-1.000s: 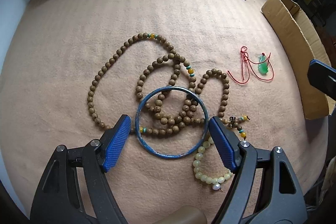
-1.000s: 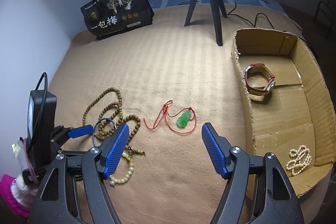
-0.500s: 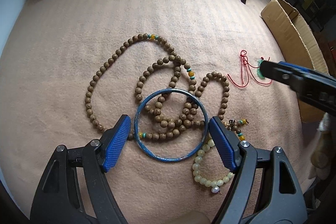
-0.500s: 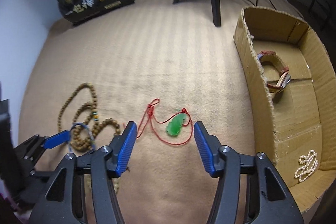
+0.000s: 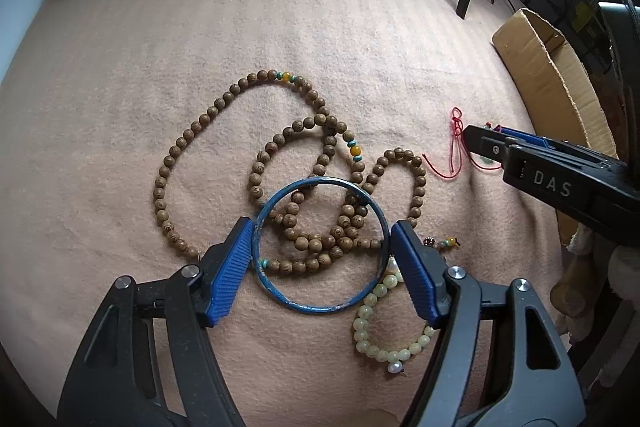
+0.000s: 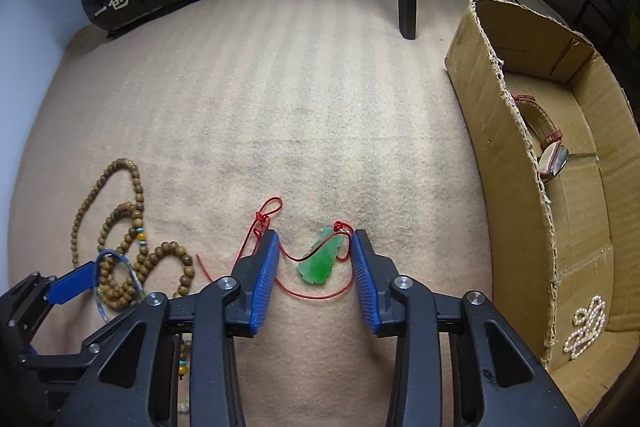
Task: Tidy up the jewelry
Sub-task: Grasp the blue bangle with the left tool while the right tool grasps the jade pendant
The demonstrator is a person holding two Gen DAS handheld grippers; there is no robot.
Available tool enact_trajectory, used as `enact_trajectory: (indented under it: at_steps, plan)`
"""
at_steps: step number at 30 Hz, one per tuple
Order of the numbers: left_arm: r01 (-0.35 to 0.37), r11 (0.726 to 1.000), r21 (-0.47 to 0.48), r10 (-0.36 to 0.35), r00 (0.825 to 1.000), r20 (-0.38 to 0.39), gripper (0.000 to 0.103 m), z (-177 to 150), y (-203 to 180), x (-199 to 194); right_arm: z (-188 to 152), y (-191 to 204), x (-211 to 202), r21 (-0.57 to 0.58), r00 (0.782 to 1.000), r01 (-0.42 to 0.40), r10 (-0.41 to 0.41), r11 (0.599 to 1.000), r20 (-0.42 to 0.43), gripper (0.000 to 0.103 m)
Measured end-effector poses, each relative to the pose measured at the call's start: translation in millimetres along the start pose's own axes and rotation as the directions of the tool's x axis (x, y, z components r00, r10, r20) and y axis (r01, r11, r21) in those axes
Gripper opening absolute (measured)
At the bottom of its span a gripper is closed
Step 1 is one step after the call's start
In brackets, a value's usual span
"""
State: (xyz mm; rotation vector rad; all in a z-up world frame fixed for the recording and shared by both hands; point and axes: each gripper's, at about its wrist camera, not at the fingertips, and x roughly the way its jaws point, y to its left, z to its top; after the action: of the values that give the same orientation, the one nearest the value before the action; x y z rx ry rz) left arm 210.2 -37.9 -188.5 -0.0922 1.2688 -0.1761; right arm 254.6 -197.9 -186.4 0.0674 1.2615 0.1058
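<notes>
The left gripper (image 5: 322,259) is closing its blue pads (image 5: 230,277) around the blue bangle (image 5: 378,219) lying over wooden prayer beads (image 5: 200,125).

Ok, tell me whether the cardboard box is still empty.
No, the cardboard box already holds a watch and a pearl strand.

1. We see a matt, ribbed, fuzzy cloth blanket (image 6: 320,99).
2. We see grained wooden prayer beads (image 5: 192,131) and a glossy blue bangle (image 5: 320,303), its coating chipped.
3. We see a translucent, glossy green pendant (image 6: 320,261) on thin red cord (image 6: 312,294).
4. We see a rough, torn-edged corrugated cardboard box (image 6: 516,227).
5. We see ribbed blue gripper pads (image 6: 264,279) on matt black plastic.
</notes>
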Motion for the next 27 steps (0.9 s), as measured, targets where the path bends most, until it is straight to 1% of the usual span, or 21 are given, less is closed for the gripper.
enact_trajectory:
  at_steps: [2, 3, 4, 5, 6, 12, 13, 15, 16, 17, 18, 21, 23, 25, 27]
  plan:
    - [0.005, 1.0, 0.002, -0.005, 1.0, 0.005, 0.072, -0.8, -0.2, -1.5, 1.0, 0.1, 0.3, -0.001, 1.0, 0.008, -0.008, 1.0, 0.005, 0.016]
    - [0.005, 1.0, 0.004, -0.005, 1.0, 0.007, 0.072, -2.2, -0.1, -2.4, 0.9, -0.3, 0.2, 0.0, 1.0, 0.005, -0.005, 1.0, 0.007, 0.013]
    - [0.006, 1.0, 0.005, -0.006, 1.0, 0.008, 0.071, -3.1, 0.3, -3.3, 0.6, -0.7, 0.2, 0.0, 1.0, 0.002, -0.002, 1.0, 0.008, 0.013]
    - [0.006, 1.0, 0.006, -0.006, 1.0, 0.01, 0.06, -3.8, 0.8, -4.2, 0.7, -0.7, 0.4, -0.001, 1.0, 0.002, -0.002, 1.0, 0.01, 0.013]
    - [0.003, 1.0, 0.007, -0.003, 1.0, 0.008, 0.055, -4.4, 1.6, -4.9, 0.4, -0.6, 0.3, -0.003, 1.0, 0.001, -0.001, 1.0, 0.012, 0.013]
    - [0.022, 1.0, 0.003, -0.022, 1.0, 0.003, 0.054, -5.7, 5.2, -7.6, 0.9, -1.4, -0.1, -0.01, 1.0, -0.014, 0.014, 1.0, 0.017, 0.013]
    - [0.024, 1.0, -0.004, -0.024, 1.0, -0.002, 0.054, -5.4, 6.1, -8.1, -2.6, -2.0, -3.0, -0.012, 1.0, -0.015, 0.015, 1.0, 0.016, 0.013]
    - [0.04, 0.999, -0.012, -0.04, 0.999, -0.012, 0.058, -4.3, 6.4, -9.3, -1.2, -1.3, -2.5, -0.018, 1.0, -0.013, 0.014, 1.0, 0.017, 0.013]
    - [0.042, 0.999, -0.014, -0.043, 0.999, -0.013, 0.064, -3.3, 5.4, -9.8, -0.3, -0.8, -2.2, -0.021, 1.0, -0.013, 0.013, 1.0, 0.017, 0.013]
    - [0.043, 0.999, -0.015, -0.043, 0.999, -0.009, 0.068, -3.3, 3.9, -10.9, -1.5, -0.1, -3.3, -0.024, 1.0, -0.013, 0.013, 1.0, 0.018, 0.013]
    - [0.044, 0.999, -0.015, -0.044, 0.999, -0.005, 0.069, -3.1, 1.4, -11.5, -1.6, 0.5, -3.6, -0.028, 1.0, -0.015, 0.016, 1.0, 0.017, 0.013]
    - [0.02, 1.0, -0.002, -0.02, 1.0, -0.009, 0.075, -1.9, -7.6, -10.7, -2.3, 1.8, -4.4, -0.03, 1.0, -0.019, 0.02, 0.999, 0.017, 0.013]
    - [0.009, 1.0, -0.001, -0.009, 1.0, -0.012, 0.077, -1.3, -12.6, -7.2, 0.0, 2.3, -3.3, -0.029, 1.0, -0.022, 0.023, 0.999, 0.018, 0.013]
    - [-0.007, 1.0, 0.0, 0.007, 0.999, -0.031, 0.077, -1.1, -16.8, -2.6, -0.1, 1.1, -4.6, -0.029, 0.999, -0.026, 0.026, 0.999, 0.019, 0.013]
    - [-0.017, 1.0, 0.01, 0.017, 0.999, -0.027, 0.077, -0.9, -19.5, -2.1, -0.6, -0.2, -5.6, -0.032, 0.999, -0.029, 0.029, 0.999, 0.018, 0.013]
